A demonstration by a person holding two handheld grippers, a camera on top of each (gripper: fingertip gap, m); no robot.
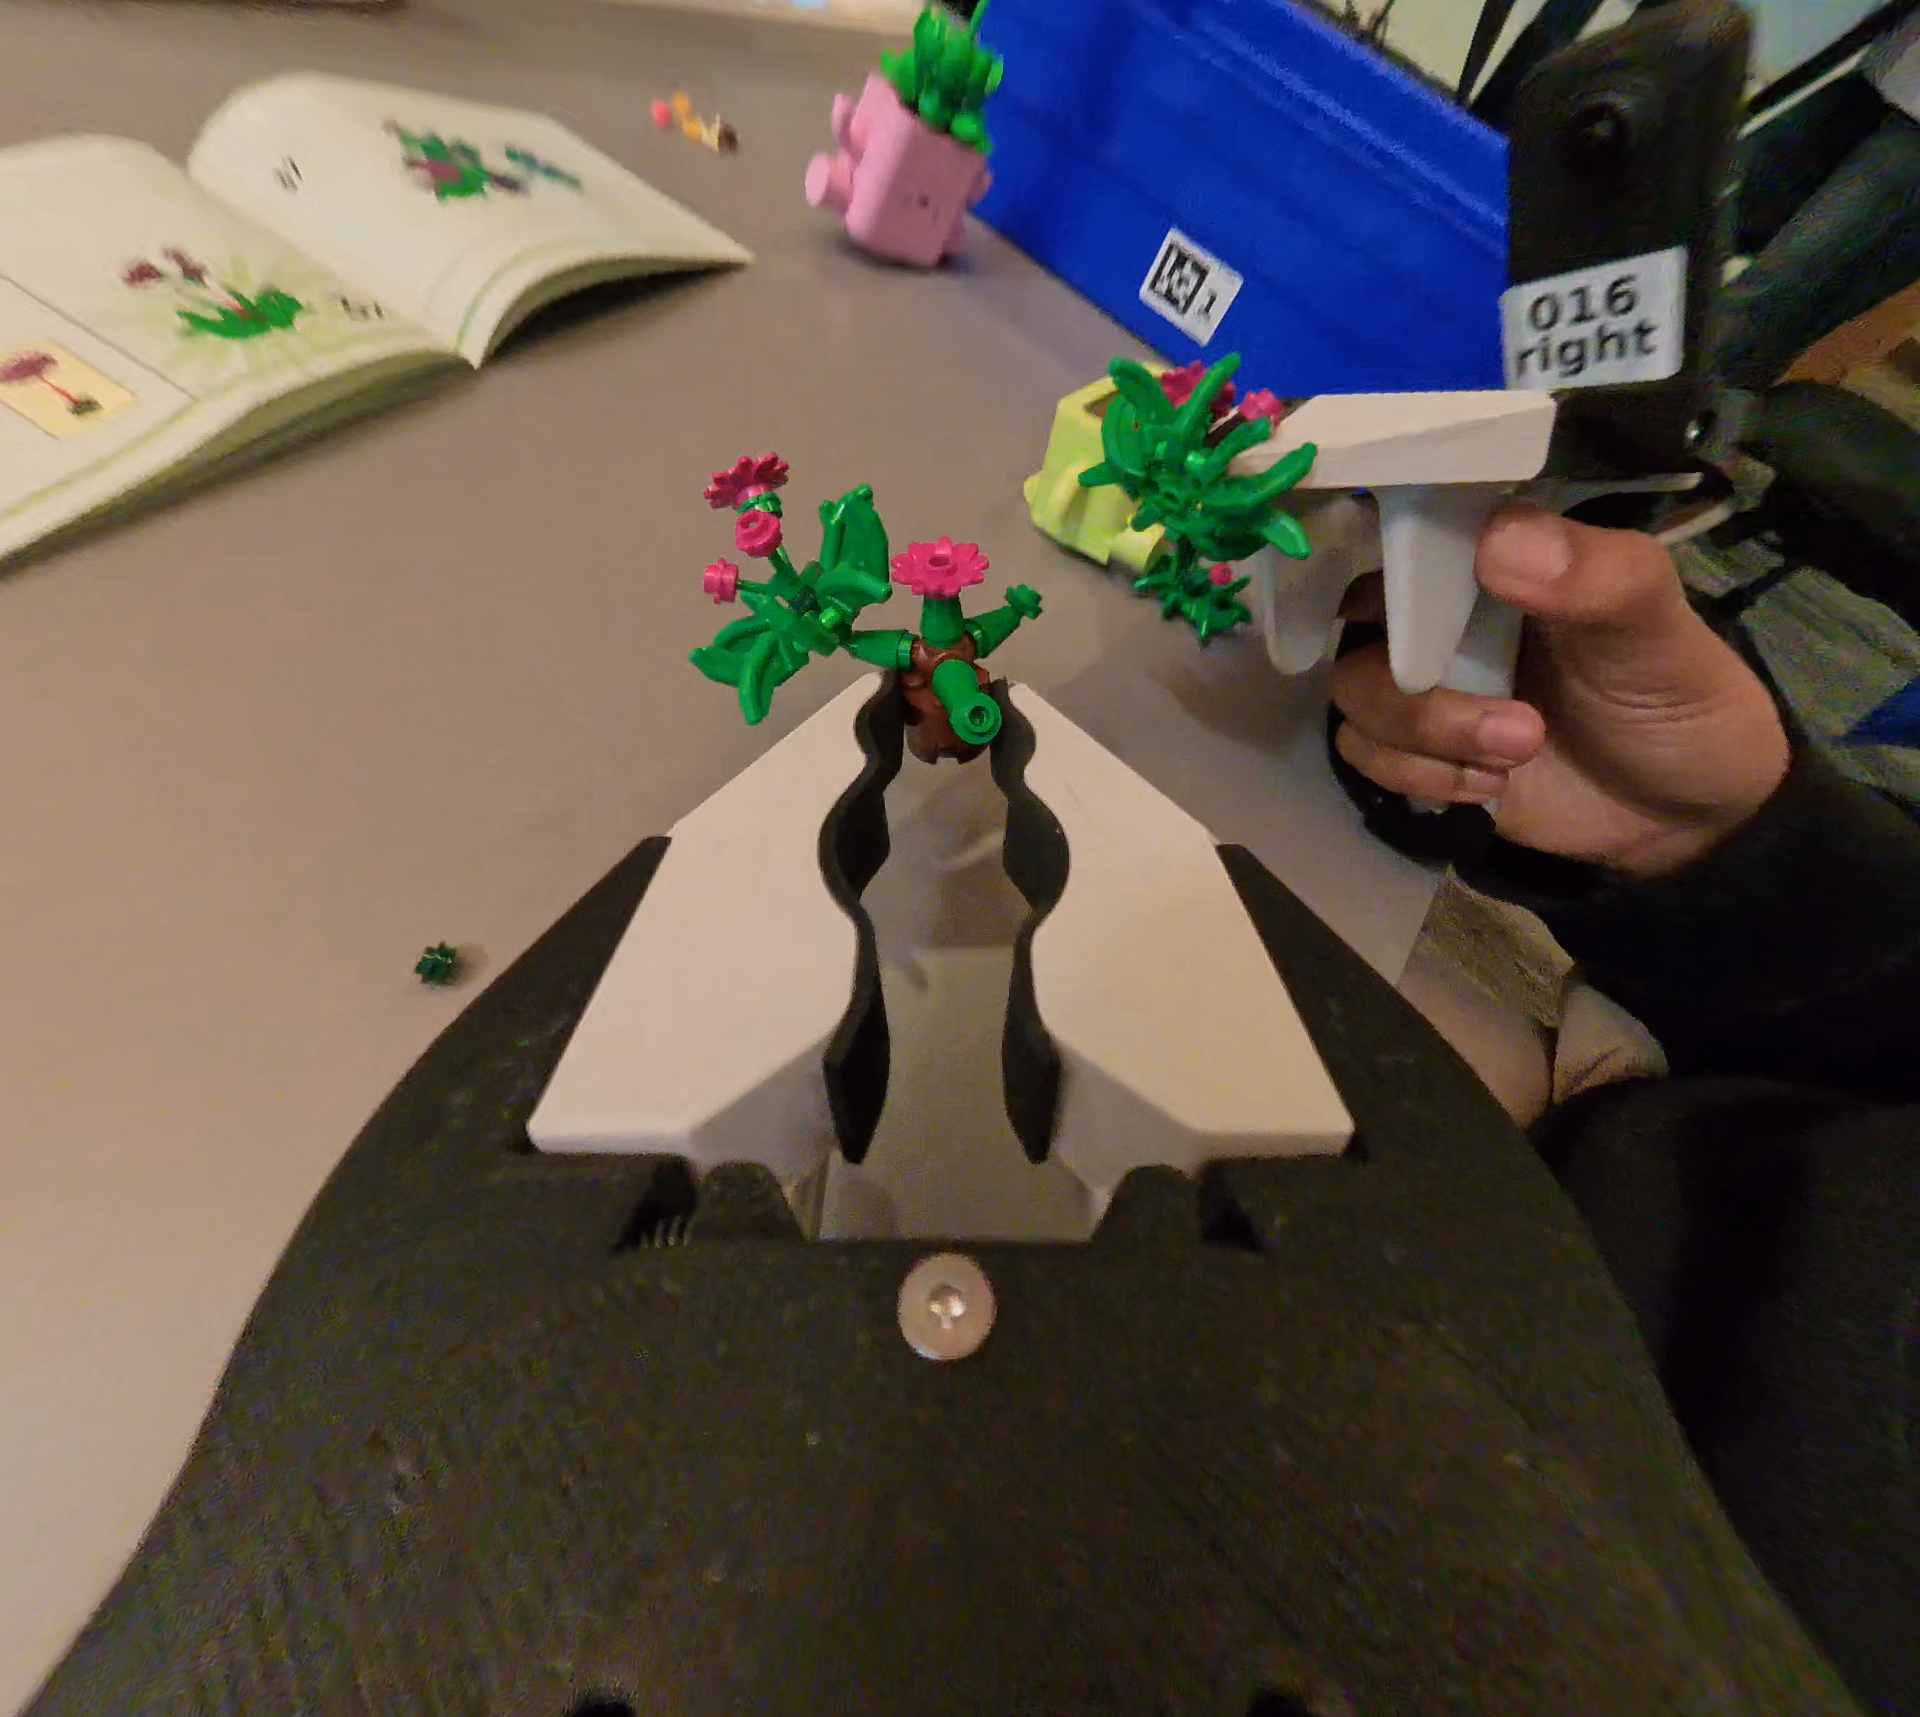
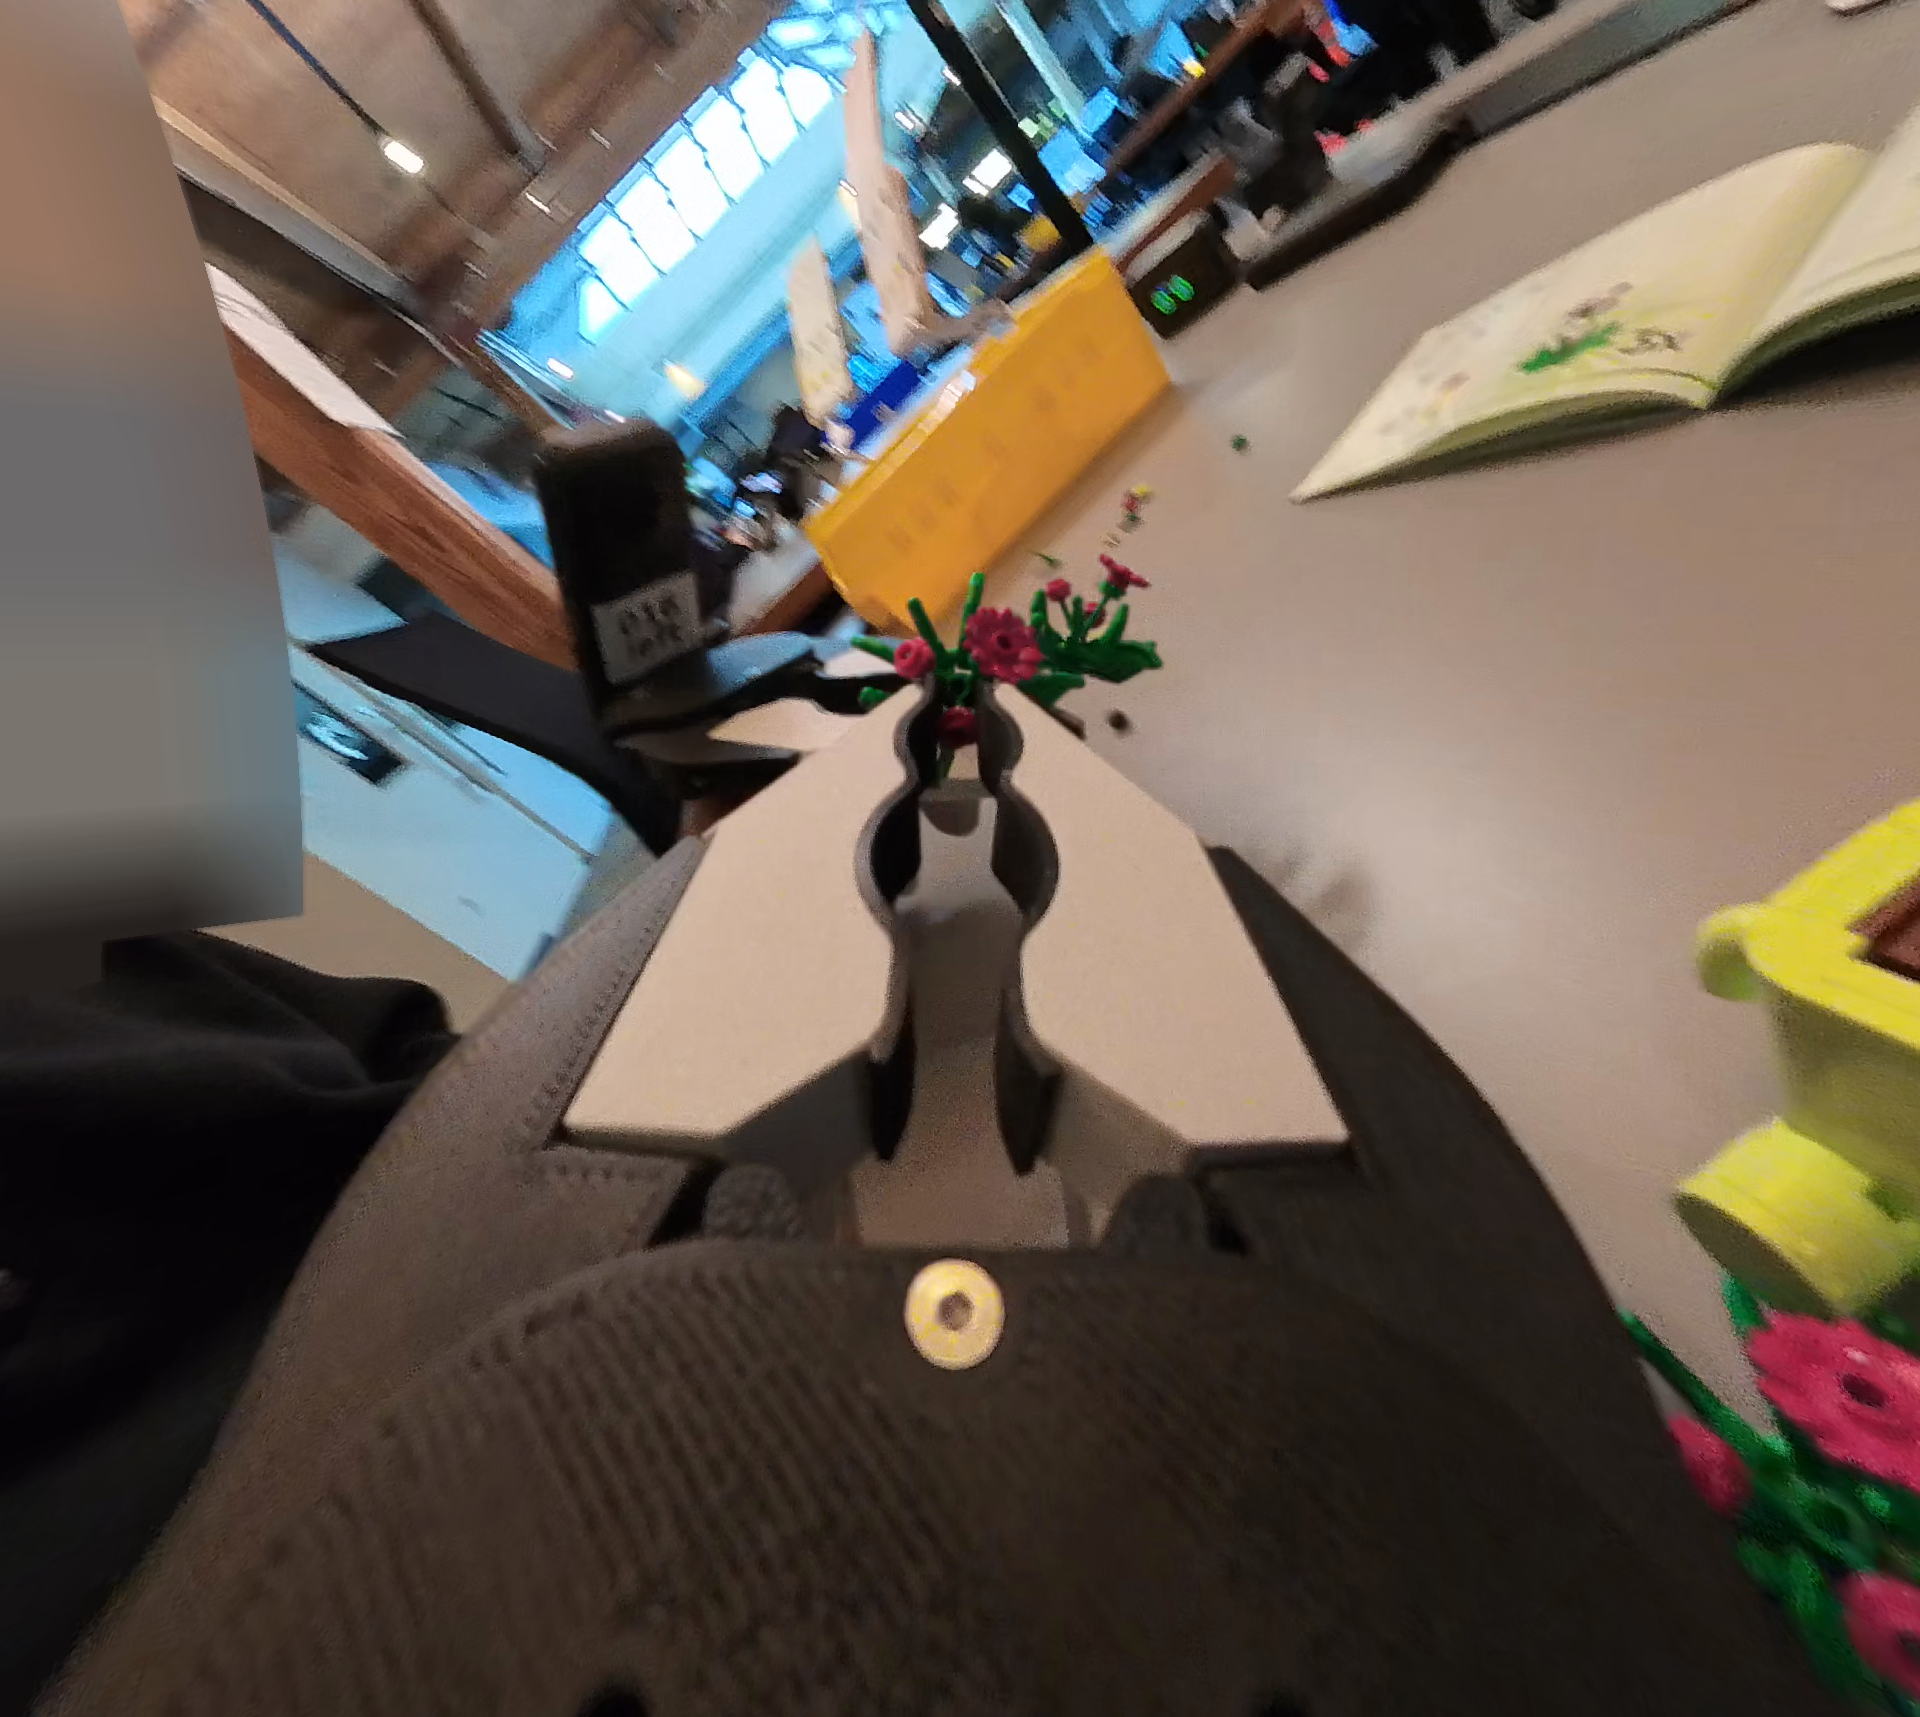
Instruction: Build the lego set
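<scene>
My left gripper (image 1: 943, 703) is shut on the brown base of a small lego plant (image 1: 831, 597) with green leaves and magenta flowers, and holds it above the grey table (image 1: 520, 628). My right gripper (image 1: 1294, 457), held in a hand, is to the right of the plant and points left. In the right wrist view it (image 2: 948, 732) is shut on a green sprig with a magenta flower (image 2: 956, 725). The left gripper's plant (image 2: 1091, 644) is just beyond its tips. A lime-green lego pot (image 1: 1075, 493) stands behind the right gripper's fingers.
An open instruction booklet (image 1: 312, 265) lies at the left. A pink pot with a green plant (image 1: 899, 176) lies tipped by a blue bin (image 1: 1247, 161). A small green piece (image 1: 436, 963) and several loose pieces (image 1: 691, 121) lie on the table. A yellow bin (image 2: 997, 420) stands far off. My hands' fingertips stand some 5 cm from each other. About 11 cm separates my right fingertips from the lime-green lego pot (image 1: 1075, 493).
</scene>
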